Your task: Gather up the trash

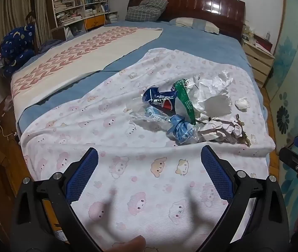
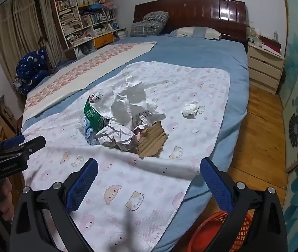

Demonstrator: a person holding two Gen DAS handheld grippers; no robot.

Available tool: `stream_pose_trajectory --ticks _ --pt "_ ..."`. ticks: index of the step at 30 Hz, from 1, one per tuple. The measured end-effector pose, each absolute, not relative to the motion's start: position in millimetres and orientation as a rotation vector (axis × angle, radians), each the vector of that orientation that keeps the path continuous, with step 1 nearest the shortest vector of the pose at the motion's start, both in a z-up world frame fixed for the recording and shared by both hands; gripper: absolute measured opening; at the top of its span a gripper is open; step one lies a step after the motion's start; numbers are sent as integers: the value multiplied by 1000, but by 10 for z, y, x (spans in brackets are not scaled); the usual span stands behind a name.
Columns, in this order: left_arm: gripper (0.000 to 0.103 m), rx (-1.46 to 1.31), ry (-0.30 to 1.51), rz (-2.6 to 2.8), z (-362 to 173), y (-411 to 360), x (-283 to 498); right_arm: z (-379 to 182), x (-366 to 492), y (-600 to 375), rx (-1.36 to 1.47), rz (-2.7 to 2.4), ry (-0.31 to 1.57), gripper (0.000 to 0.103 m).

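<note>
A pile of trash lies on a white cartoon-print blanket (image 1: 128, 168) on the bed: a crushed blue Pepsi can (image 1: 161, 100), a green wrapper (image 1: 185, 99), a white plastic bag (image 1: 211, 92), a crumpled blue wrapper (image 1: 181, 129), crumpled paper (image 1: 220, 130) and a small tissue wad (image 1: 242, 104). The right wrist view shows the paper (image 2: 117, 135), torn cardboard (image 2: 152, 139), the green wrapper (image 2: 92, 113), the bag (image 2: 128, 103) and the tissue wad (image 2: 189, 111). My left gripper (image 1: 150, 157) is open and empty, short of the pile. My right gripper (image 2: 149, 168) is open and empty, just before the cardboard.
An orange-red basket (image 2: 211, 233) stands on the wooden floor (image 2: 258, 134) at the bed's near right corner. A nightstand (image 2: 264, 67) is at the far right, a bookshelf (image 2: 86, 14) and a chair with dark-blue bedding (image 2: 31, 69) at the left. Pillows (image 2: 197, 32) lie by the headboard.
</note>
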State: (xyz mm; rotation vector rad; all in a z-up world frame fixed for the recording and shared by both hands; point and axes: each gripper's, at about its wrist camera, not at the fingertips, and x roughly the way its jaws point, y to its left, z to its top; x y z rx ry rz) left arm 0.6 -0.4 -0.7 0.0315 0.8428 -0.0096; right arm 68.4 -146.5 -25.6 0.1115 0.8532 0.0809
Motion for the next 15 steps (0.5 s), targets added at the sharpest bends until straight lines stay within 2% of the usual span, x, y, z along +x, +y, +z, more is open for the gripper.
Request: stream_pose_trajectory --ticks 15 --pt "98 19 839 -31 -2 0 11 -276 740 -1427 114 125 855 96"
